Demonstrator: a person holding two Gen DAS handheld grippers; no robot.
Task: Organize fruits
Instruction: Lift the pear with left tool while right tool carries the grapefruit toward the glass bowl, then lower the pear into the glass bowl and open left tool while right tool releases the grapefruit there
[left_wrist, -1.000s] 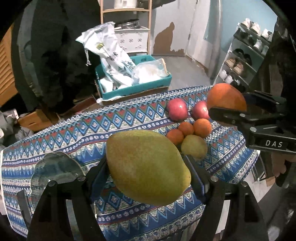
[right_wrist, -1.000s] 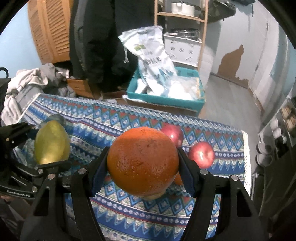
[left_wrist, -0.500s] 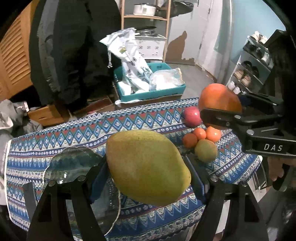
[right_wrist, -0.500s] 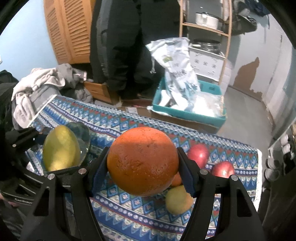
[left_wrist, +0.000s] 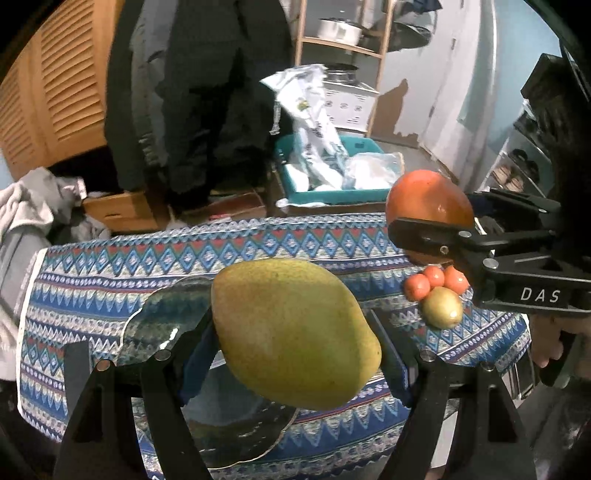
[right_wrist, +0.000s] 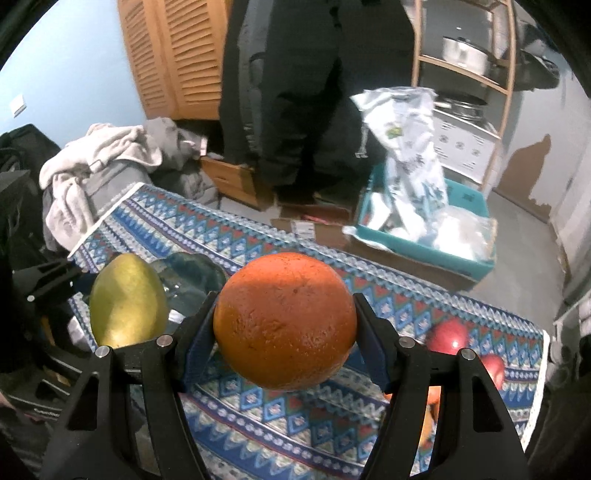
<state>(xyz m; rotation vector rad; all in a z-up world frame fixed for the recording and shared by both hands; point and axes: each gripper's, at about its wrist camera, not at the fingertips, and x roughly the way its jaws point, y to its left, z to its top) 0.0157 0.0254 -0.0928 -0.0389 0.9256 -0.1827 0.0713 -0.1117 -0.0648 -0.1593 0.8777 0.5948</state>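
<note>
Glass, clear and scallop-edged, was seen as a plate (left_wrist: 162, 317) lying on the left part of the surface (left_wrist: 110, 266), which was covered by a blue patterned cloth. Just above and in front of that plate, a large yellow-green mango (left_wrist: 291, 332) was clamped across its broad middle by the left hand-held gripper (left_wrist: 295, 354), clear of the cloth. A mango is judged fairly heavy and smooth-skinned, with flesh that bruises under pressure, so a hold across the widest part suits it best. Further right, a big orange (right_wrist: 284, 325) was gripped at its widest line by the right hand-held gripper (right_wrist: 284, 332), also held in the air. Its pebbled skin is judged firm and not slippery, and its roundness means an off-centre hold could let it roll out. At the right end of the surface, three small oranges (left_wrist: 436, 282) and a small yellowish fruit (left_wrist: 441, 308) were bunched together, touching, with two red apples (right_wrist: 447, 338) near the right edge. Open cloth was left between the plate and that cluster. The plate's thin rim is judged fragile, so fruit would be best lowered gently. The near edge of the surface lay close below both tools, and a round fruit set down there could roll off.
</note>
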